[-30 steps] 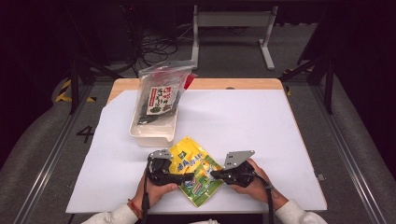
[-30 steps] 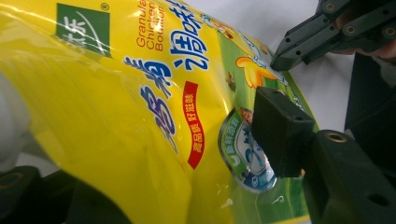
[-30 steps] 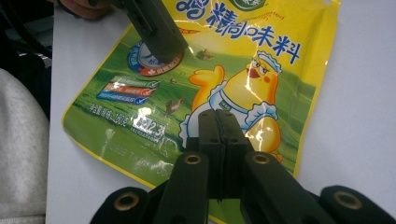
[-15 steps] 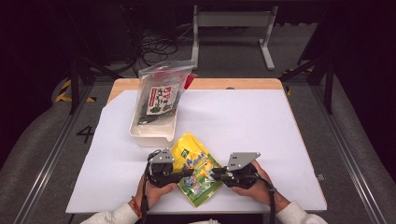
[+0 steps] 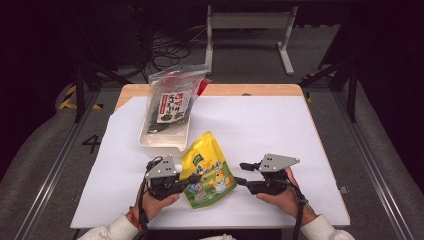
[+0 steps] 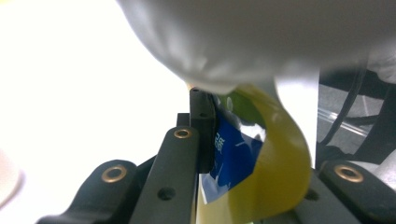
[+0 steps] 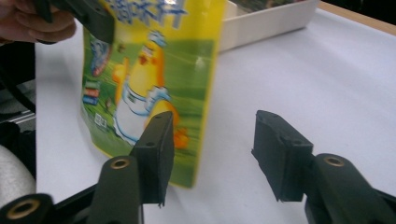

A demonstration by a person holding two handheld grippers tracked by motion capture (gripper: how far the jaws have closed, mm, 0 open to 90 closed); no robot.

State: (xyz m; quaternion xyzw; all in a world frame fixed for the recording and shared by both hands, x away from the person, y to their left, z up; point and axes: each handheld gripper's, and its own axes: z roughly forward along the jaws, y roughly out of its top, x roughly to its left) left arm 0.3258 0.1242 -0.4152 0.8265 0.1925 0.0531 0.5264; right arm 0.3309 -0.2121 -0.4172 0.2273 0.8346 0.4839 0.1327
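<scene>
So my left gripper [image 5: 187, 181] is clamped down tight on the left edge of the yellow snack pouch [image 5: 207, 170]; in the left gripper view the jaws pinch the pouch [image 6: 261, 154] with basically no gap, having just finished closing on it. The pouch sits near the front edge of the white table sheet [image 5: 280, 130], around 6 o'clock from the middle, tipped up off the sheet on the held side. My right gripper [image 5: 241, 173] is just off the pouch's right edge at 3 o'clock from it, jaws spread about halfway and just been opening, nothing between them. In the right gripper view the pouch [image 7: 149, 70] hangs past the left jaw. At 11 o'clock from the pouch there's the white tray [image 5: 162, 143] with a clear bag of dark stuff [image 5: 170, 105] leaning in it.
</scene>
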